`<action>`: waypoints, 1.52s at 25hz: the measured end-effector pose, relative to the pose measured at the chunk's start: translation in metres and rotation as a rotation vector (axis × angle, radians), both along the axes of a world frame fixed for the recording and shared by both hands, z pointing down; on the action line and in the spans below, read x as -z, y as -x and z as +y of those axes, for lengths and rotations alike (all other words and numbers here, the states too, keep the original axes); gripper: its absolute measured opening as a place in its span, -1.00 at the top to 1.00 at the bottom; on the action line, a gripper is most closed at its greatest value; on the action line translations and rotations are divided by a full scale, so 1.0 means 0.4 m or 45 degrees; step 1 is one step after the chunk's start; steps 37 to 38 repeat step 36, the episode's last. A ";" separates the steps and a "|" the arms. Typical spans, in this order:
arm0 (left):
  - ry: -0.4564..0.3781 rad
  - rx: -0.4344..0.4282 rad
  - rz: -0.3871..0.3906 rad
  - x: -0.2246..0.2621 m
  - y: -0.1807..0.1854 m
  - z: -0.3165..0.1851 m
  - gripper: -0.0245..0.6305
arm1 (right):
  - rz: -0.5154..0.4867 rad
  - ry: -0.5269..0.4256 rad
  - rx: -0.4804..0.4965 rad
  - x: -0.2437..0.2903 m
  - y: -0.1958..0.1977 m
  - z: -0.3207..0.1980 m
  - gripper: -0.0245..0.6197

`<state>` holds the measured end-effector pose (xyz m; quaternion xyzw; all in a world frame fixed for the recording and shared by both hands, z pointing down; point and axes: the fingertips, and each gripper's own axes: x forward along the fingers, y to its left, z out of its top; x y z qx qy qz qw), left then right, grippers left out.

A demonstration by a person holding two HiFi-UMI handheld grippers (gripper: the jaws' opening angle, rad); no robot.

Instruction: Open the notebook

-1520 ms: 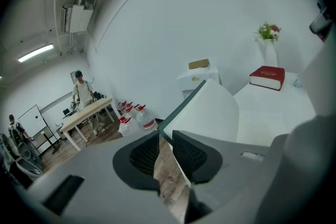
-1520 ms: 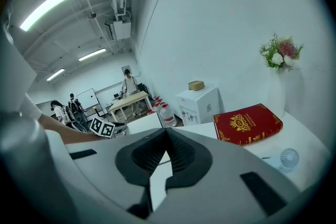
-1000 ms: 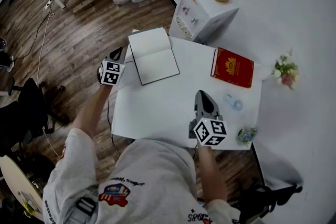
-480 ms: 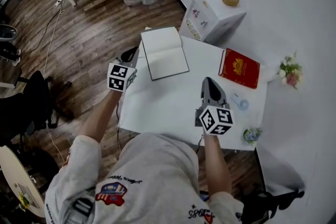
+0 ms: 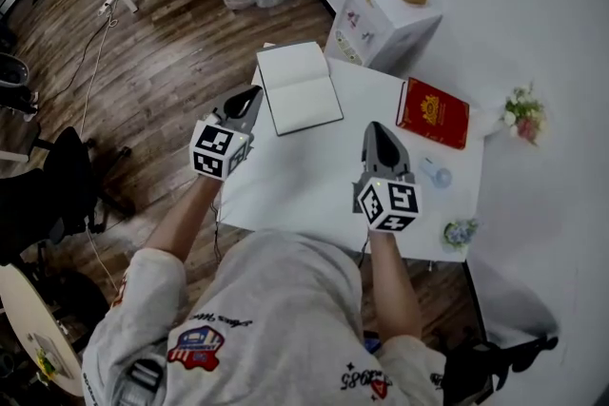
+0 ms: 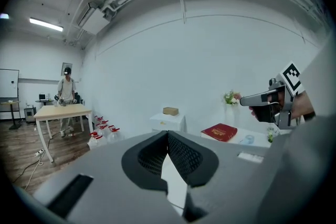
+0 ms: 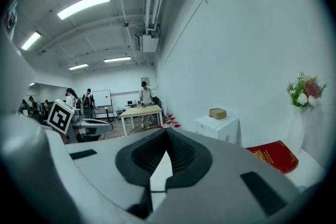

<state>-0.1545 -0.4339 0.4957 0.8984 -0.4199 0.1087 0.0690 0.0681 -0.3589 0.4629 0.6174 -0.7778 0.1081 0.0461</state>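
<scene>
Because the notebook (image 5: 300, 88) already lies open at the far left corner of the tabletop (image 5: 314, 181), with its blank pages facing up, I judge that the task is finished or almost finished. The cover is flat and no page stands up, so I see nothing more to lift.

The left claw (image 5: 249, 97) hangs just beside the left edge of the tabletop, near the notebook but not touching it. Its jaws are pressed together and nothing is between them. I think it is held there because the notebook is on its side.

The right claw (image 5: 379, 133) hovers over the bare middle of the tabletop, apart from every object. Its jaws are also pressed together on nothing. Both claws point almost level toward the wall, which suits a rest pose more than a reach.

The red book (image 5: 433, 112) lies closed at the far right, well apart from the notebook, so it cannot disturb the open pages. Behind the tabletop stands a white box (image 5: 385, 9), which is not needed here.
</scene>
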 end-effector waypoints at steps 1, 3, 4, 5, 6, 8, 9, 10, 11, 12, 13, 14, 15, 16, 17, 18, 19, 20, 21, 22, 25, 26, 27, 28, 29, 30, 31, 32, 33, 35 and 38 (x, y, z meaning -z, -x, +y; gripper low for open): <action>-0.006 -0.005 0.006 0.005 -0.006 0.012 0.91 | 0.004 -0.012 0.001 0.004 0.001 0.003 0.93; -0.015 -0.014 0.017 0.014 -0.015 0.032 0.91 | 0.000 -0.029 -0.002 0.009 -0.001 0.010 0.93; -0.022 -0.019 0.017 0.018 -0.019 0.039 0.91 | -0.003 -0.032 -0.005 0.010 -0.003 0.013 0.94; -0.027 -0.025 0.015 0.021 -0.022 0.046 0.91 | -0.005 -0.033 -0.008 0.010 -0.004 0.015 0.94; -0.030 -0.030 0.012 0.022 -0.024 0.051 0.91 | -0.004 -0.033 -0.010 0.009 -0.005 0.018 0.94; -0.025 -0.037 0.009 0.019 -0.026 0.058 0.91 | 0.001 -0.032 -0.014 0.007 -0.005 0.022 0.94; -0.022 -0.037 0.014 0.019 -0.027 0.061 0.91 | 0.004 -0.032 -0.015 0.006 -0.004 0.024 0.94; -0.025 -0.035 0.018 0.019 -0.029 0.062 0.91 | 0.008 -0.030 -0.015 0.006 -0.003 0.025 0.94; -0.031 -0.033 0.016 0.019 -0.029 0.063 0.91 | 0.012 -0.027 -0.014 0.006 -0.002 0.026 0.94; -0.038 -0.031 0.012 0.018 -0.029 0.062 0.91 | 0.016 -0.023 -0.013 0.006 -0.001 0.026 0.94; -0.041 -0.027 0.012 0.016 -0.028 0.062 0.91 | 0.021 -0.020 -0.012 0.006 0.000 0.026 0.94; -0.038 -0.022 0.016 0.012 -0.025 0.062 0.91 | 0.027 -0.020 -0.012 0.007 0.001 0.027 0.94; -0.028 -0.019 0.019 0.007 -0.022 0.063 0.91 | 0.033 -0.021 -0.012 0.007 0.001 0.029 0.94; -0.015 -0.017 0.021 0.002 -0.019 0.063 0.91 | 0.039 -0.022 -0.014 0.008 0.000 0.031 0.94; -0.005 -0.017 0.023 -0.003 -0.018 0.061 0.91 | 0.043 -0.023 -0.016 0.009 -0.002 0.031 0.94; 0.002 -0.019 0.023 -0.008 -0.019 0.059 0.91 | 0.045 -0.023 -0.018 0.009 -0.006 0.031 0.94; 0.008 -0.021 0.021 -0.012 -0.020 0.057 0.91 | 0.047 -0.021 -0.019 0.009 -0.010 0.030 0.94; 0.011 -0.024 0.021 -0.015 -0.023 0.056 0.91 | 0.049 -0.019 -0.020 0.009 -0.015 0.030 0.94; 0.013 -0.026 0.022 -0.017 -0.025 0.055 0.91 | 0.052 -0.017 -0.020 0.009 -0.018 0.030 0.94; 0.016 -0.030 0.023 -0.019 -0.026 0.055 0.91 | 0.055 -0.015 -0.021 0.008 -0.020 0.030 0.94; 0.021 -0.040 0.026 -0.026 -0.027 0.049 0.91 | 0.059 -0.013 -0.025 0.010 -0.021 0.027 0.94; 0.026 -0.042 0.027 -0.029 -0.027 0.047 0.91 | 0.060 -0.012 -0.025 0.010 -0.021 0.024 0.94; 0.032 -0.044 0.028 -0.032 -0.029 0.045 0.91 | 0.061 -0.011 -0.025 0.009 -0.022 0.021 0.94; 0.038 -0.045 0.028 -0.035 -0.031 0.042 0.91 | 0.062 -0.010 -0.025 0.008 -0.023 0.019 0.94; 0.042 -0.048 0.028 -0.039 -0.032 0.040 0.91 | 0.063 -0.009 -0.024 0.006 -0.023 0.017 0.94; 0.047 -0.050 0.029 -0.042 -0.033 0.038 0.91 | 0.063 -0.007 -0.024 0.005 -0.023 0.015 0.94; 0.051 -0.051 0.029 -0.045 -0.033 0.035 0.91 | 0.063 -0.005 -0.023 0.003 -0.022 0.013 0.94; 0.055 -0.052 0.029 -0.048 -0.032 0.032 0.91 | 0.064 -0.003 -0.022 0.002 -0.021 0.011 0.94; 0.059 -0.053 0.028 -0.052 -0.032 0.028 0.91 | 0.064 -0.001 -0.022 0.001 -0.021 0.009 0.94; 0.066 -0.052 0.026 -0.060 -0.030 0.021 0.91 | 0.067 -0.001 -0.021 0.002 -0.021 0.005 0.94; 0.070 -0.052 0.025 -0.064 -0.029 0.017 0.91 | 0.068 -0.002 -0.021 0.002 -0.021 0.003 0.94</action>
